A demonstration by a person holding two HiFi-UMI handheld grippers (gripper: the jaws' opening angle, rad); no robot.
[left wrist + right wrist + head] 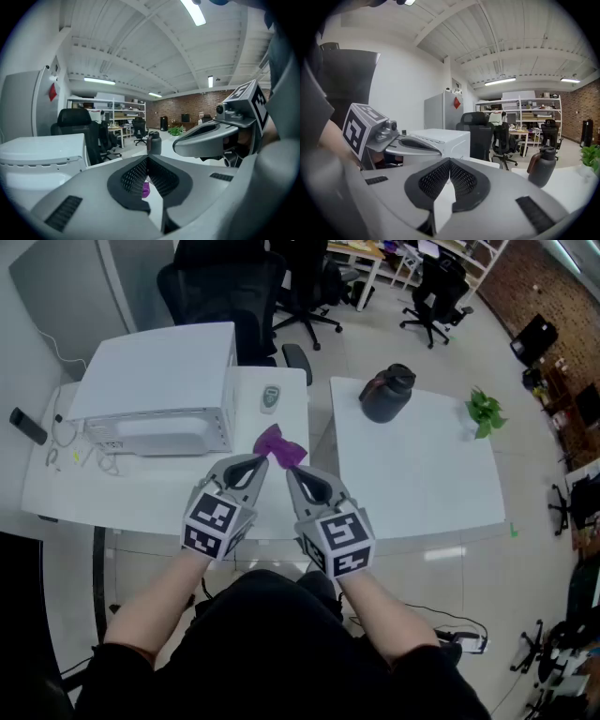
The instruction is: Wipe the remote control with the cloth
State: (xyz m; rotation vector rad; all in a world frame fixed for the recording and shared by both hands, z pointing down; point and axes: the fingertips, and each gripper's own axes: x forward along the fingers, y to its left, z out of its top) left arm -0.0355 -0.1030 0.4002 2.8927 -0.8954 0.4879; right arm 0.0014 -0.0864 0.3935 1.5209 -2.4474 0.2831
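A crumpled purple cloth (pixel 278 446) lies on the white table (pixel 169 488), just beyond both gripper tips. The small grey remote control (pixel 270 398) rests further back, beside the white box. My left gripper (pixel 258 466) hovers near the table's front edge, shut and empty. My right gripper (pixel 292 474) sits next to it, also shut and empty. In the left gripper view a sliver of the purple cloth (pixel 146 189) shows below the closed jaws, and the right gripper (pixel 215 138) appears to the right. The right gripper view shows the left gripper (pixel 401 145) at its left.
A large white box-like appliance (pixel 159 385) fills the left table's back. On the second white table (pixel 422 474) to the right stand a dark jug (pixel 387 392) and a small green plant (pixel 485 412). A black phone (pixel 28 425) and cables lie far left. Office chairs (pixel 220 287) stand behind.
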